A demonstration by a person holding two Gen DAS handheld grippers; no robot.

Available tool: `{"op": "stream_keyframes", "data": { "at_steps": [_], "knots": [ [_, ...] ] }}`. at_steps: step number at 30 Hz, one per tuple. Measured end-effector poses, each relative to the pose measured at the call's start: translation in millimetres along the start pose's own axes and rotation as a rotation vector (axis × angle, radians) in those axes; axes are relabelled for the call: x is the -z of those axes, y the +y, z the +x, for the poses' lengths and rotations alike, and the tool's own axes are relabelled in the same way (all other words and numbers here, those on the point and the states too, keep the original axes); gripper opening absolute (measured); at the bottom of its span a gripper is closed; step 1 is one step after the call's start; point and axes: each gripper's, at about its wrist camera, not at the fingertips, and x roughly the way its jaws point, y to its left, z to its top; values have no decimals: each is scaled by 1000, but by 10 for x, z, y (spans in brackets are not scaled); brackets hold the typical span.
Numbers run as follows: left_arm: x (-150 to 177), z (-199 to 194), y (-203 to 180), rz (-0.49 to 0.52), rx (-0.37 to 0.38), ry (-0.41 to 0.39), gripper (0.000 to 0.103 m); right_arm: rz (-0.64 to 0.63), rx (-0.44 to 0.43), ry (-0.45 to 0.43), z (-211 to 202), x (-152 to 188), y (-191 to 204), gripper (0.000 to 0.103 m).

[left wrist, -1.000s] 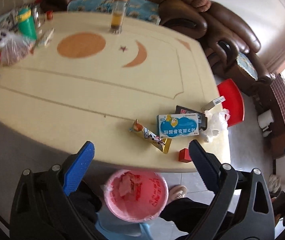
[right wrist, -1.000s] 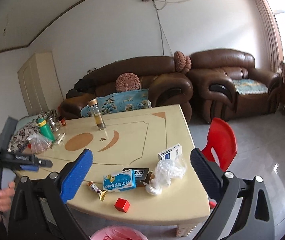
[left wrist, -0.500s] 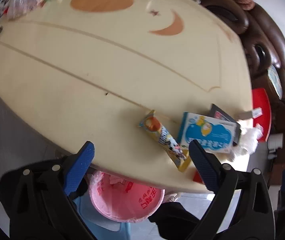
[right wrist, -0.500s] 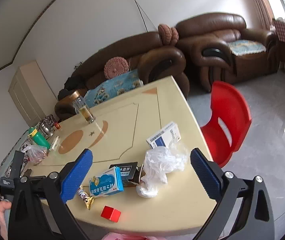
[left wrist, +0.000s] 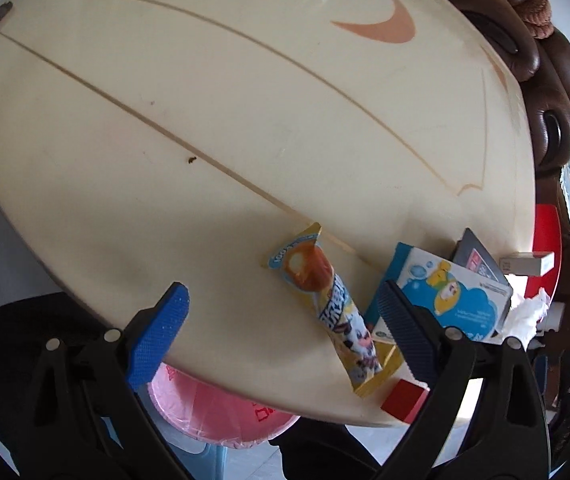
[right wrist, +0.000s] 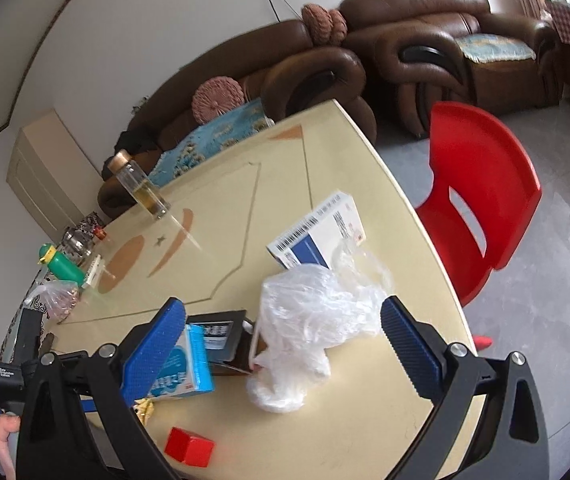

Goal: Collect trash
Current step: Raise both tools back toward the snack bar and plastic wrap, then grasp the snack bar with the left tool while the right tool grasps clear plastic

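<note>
Little print is legible. The white and blue box point(right wrist: 317, 232) on the surface point(right wrist: 365, 420) shows a barcode along one edge, with small print too fine to read. The blue carton point(left wrist: 451, 300) has white Chinese characters and a cartoon duck; the characters cannot be made out. The snack wrapper point(left wrist: 335, 312) bears blurred blue lettering. The pink bag point(left wrist: 221, 412) carries red Chinese characters, partly hidden. A small white label on the black device point(right wrist: 5, 374) is unreadable.

Brown sofa point(right wrist: 269, 80) behind the table point(right wrist: 349, 184) — red chair point(right wrist: 481, 184) beside it
</note>
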Motion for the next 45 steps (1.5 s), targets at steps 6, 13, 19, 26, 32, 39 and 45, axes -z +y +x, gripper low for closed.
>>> {"op": "stream_keyframes", "data": {
  "at_steps": [6, 13, 19, 26, 32, 39, 45],
  "knots": [
    [-15, 62, 0, -20, -19, -17, 93, -6, 27, 30, 198, 46, -51, 96],
    [14, 80, -74, -62, -35, -22, 93, 24, 46, 51, 376, 85, -141, 96],
    [61, 126, -225, -65, -81, -15, 93, 39, 56, 64, 495, 111, -159, 96],
    [100, 62, -205, -85, -85, -29, 51, 34, 73, 83, 584, 149, -180, 80],
    [69, 57, -121, -69, -59, -21, 38, 10, 94, 79, 597, 157, -164, 62],
    [54, 72, -133, 6, 17, 5, 25, -27, 117, 53, 529, 171, -117, 37],
    [49, 83, -95, 46, 58, 11, 25, -54, 126, 20, 448, 160, -90, 29]
  ]
}}
